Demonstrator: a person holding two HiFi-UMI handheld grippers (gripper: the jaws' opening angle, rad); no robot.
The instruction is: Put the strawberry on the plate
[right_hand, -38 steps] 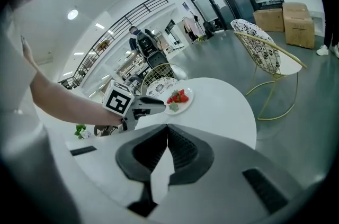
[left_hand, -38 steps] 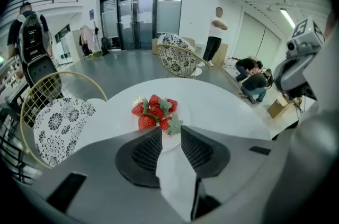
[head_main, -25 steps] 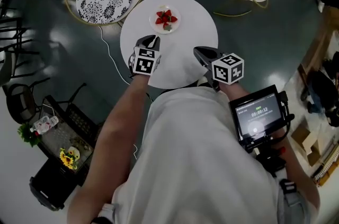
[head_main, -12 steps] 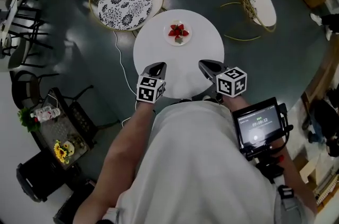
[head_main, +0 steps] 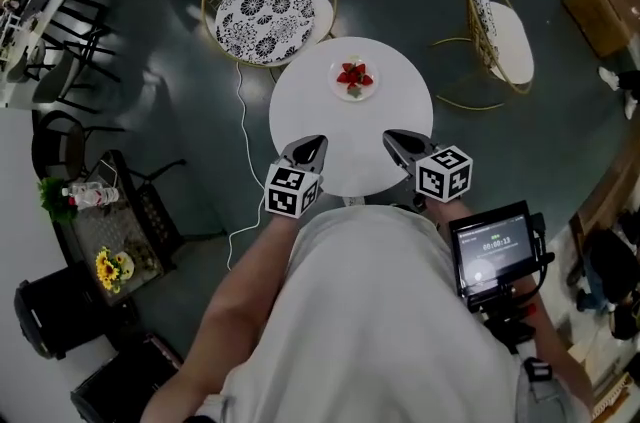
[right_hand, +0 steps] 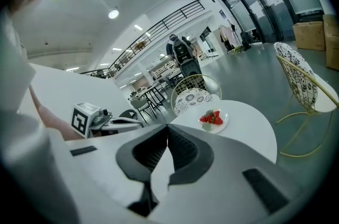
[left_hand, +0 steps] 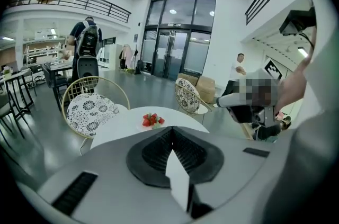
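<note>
Several red strawberries (head_main: 352, 75) lie on a small white plate (head_main: 365, 90) at the far side of a round white table (head_main: 310, 106). The same strawberries (left_hand: 152, 120) and plate (right_hand: 221, 125) show small in both gripper views. My left gripper (head_main: 313, 144) hovers over the table's near left edge, jaws shut with nothing between them. My right gripper (head_main: 393, 140) hangs over the near right edge, also shut and empty. Both are well short of the plate.
A gold wire chair with a patterned cushion (head_main: 265, 4) stands beyond the table on the left, another gold chair (head_main: 498, 30) on the right. A white cable (head_main: 240, 116) trails on the dark floor left of the table. People stand far off in the hall.
The view has drawn back from the table. Both grippers now sit nearer its front edge, farther from the plate. Both stay shut.
</note>
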